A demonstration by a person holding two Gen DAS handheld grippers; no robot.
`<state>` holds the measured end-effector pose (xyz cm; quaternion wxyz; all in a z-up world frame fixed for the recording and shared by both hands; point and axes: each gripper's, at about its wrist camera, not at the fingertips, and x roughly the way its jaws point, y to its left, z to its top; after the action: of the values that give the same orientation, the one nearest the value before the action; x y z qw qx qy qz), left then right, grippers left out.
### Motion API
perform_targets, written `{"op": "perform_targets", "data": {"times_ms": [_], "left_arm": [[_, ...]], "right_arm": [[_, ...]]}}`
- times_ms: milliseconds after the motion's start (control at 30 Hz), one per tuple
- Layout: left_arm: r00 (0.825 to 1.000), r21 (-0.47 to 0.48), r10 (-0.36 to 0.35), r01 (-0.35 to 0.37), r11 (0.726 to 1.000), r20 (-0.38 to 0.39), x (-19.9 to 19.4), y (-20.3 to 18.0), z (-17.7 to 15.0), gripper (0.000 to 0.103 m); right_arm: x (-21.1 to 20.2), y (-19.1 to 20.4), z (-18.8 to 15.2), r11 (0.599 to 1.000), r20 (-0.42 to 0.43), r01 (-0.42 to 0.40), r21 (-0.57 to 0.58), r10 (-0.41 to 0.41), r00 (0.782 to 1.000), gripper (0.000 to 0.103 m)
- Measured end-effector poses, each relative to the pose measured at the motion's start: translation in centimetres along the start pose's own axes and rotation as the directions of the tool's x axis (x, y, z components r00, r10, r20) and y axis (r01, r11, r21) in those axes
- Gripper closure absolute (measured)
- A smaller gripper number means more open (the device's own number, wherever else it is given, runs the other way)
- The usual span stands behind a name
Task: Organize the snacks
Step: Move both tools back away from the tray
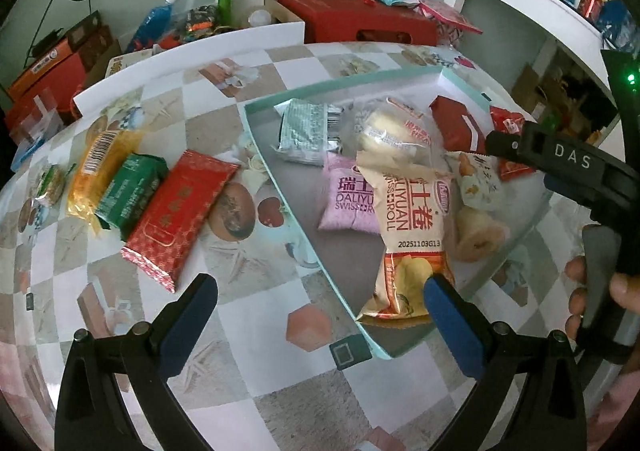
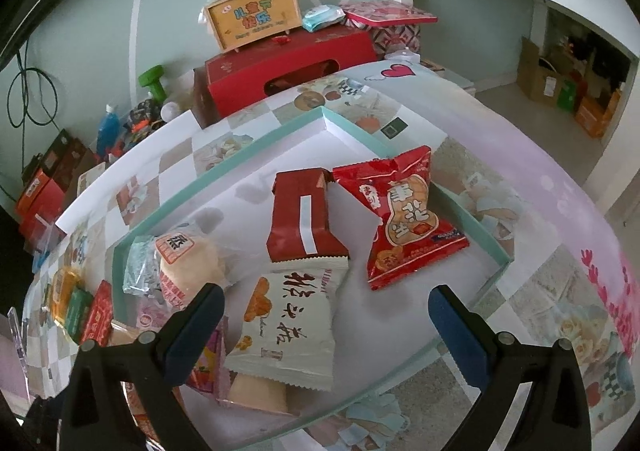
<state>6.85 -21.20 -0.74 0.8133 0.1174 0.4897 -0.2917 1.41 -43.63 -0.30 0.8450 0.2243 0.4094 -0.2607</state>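
four packets lie in a row on the checkered counter (image 1: 256, 383) at about 9 o'clock in the left wrist view: a clear-wrapped round snack (image 1: 48, 185), a yellow packet (image 1: 96, 175), a green packet (image 1: 130, 193) and a red foil packet (image 1: 180, 215). they lie side by side, touching or nearly so, each long axis running from 7 o'clock up toward 1 o'clock.

just right of them sits a shallow box with a teal rim (image 1: 276, 187), holding a loose heap of snacks. the beige swiss roll packet (image 1: 412, 235) lies near the box's 6 o'clock corner, long axis close to 12-to-6, slightly tilted. a pink swiss roll packet (image 1: 348, 199) touches its left side, partly under it.

the left tool (image 1: 320, 311) has its fingers spread wide with nothing between them; its right pad (image 1: 452, 327) overlaps the bottom of the beige packet in the view, contact unclear.

the right tool (image 2: 326, 325) also stands wide apart and empty, above a white packet (image 2: 292, 327) whose long axis runs roughly 12-to-6. beyond it lie a dark red packet (image 2: 304, 217) and a bright red peanut bag (image 2: 408, 215).
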Motion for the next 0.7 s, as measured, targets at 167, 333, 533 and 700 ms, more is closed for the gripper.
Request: {"op": "perform_targets", "data": {"times_ms": [167,333,533,700], "left_arm": [[0.999,-0.004,0.053,-0.053,0.999,0.001,0.8,0.1,0.0,0.0],[0.999,-0.014,0.044,-0.044,0.999,-0.013,1.3,0.1,0.0,0.0],[1.0,-0.041,0.029,-0.029,0.999,0.0,0.3,0.7,0.3,0.0],[0.998,-0.144,0.053,-0.049,0.988,0.022,-0.7,3.3,0.8,0.0]], "right_arm": [[0.1,0.2,0.0,1.0,0.001,-0.003,-0.009,0.003,1.0,0.0],[0.1,0.5,-0.1,1.0,-0.001,-0.004,-0.015,0.004,1.0,0.0],[0.1,1.0,-0.2,1.0,-0.003,-0.005,-0.029,0.005,1.0,0.0],[-0.5,2.9,-0.3,0.997,0.024,-0.031,-0.075,0.033,0.999,0.0]]}}
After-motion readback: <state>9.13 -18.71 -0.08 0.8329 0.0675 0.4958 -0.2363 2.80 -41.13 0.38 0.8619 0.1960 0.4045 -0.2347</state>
